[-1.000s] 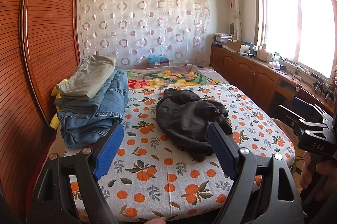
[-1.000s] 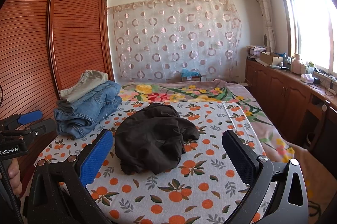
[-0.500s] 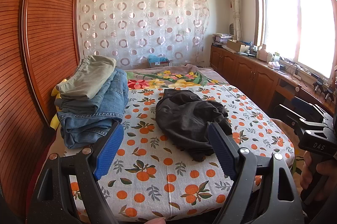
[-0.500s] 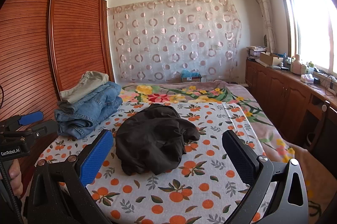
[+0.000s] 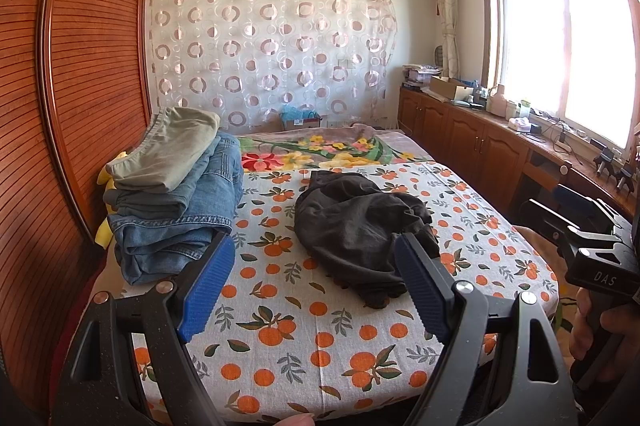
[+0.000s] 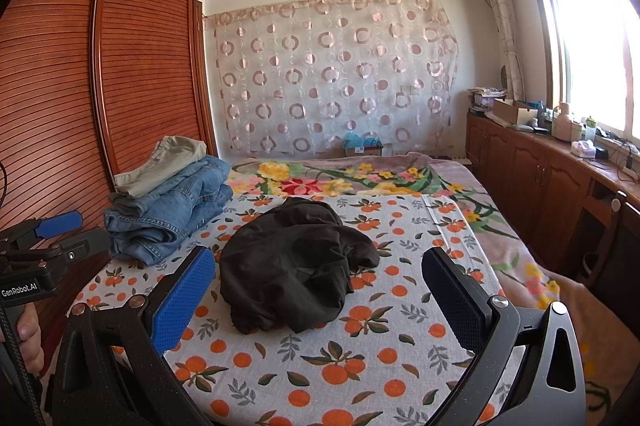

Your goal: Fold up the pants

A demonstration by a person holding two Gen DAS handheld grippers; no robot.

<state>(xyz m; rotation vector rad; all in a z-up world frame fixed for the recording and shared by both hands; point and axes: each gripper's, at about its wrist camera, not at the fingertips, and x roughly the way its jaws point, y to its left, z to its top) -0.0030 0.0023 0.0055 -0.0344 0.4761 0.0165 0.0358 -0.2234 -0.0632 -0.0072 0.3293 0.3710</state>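
Observation:
Crumpled black pants (image 5: pixel 356 226) lie in a heap on the orange-print bed sheet (image 5: pixel 304 326); they also show in the right wrist view (image 6: pixel 292 266). My left gripper (image 5: pixel 316 266) is open and empty, held above the bed's near edge, short of the heap. My right gripper (image 6: pixel 320 282) is open and empty, also short of the pants. The right gripper shows at the right edge of the left wrist view (image 5: pixel 576 222), and the left gripper at the left edge of the right wrist view (image 6: pixel 48 230).
A stack of folded jeans with khaki pants on top (image 5: pixel 176 197) sits at the bed's left by the wooden wardrobe (image 5: pixel 60 105). A floral blanket (image 6: pixel 340 181) covers the far end. Wooden cabinets (image 6: pixel 560 181) run along the right under the window.
Both grippers have stayed nearly still, with only a slight drift of view. The pants have not moved.

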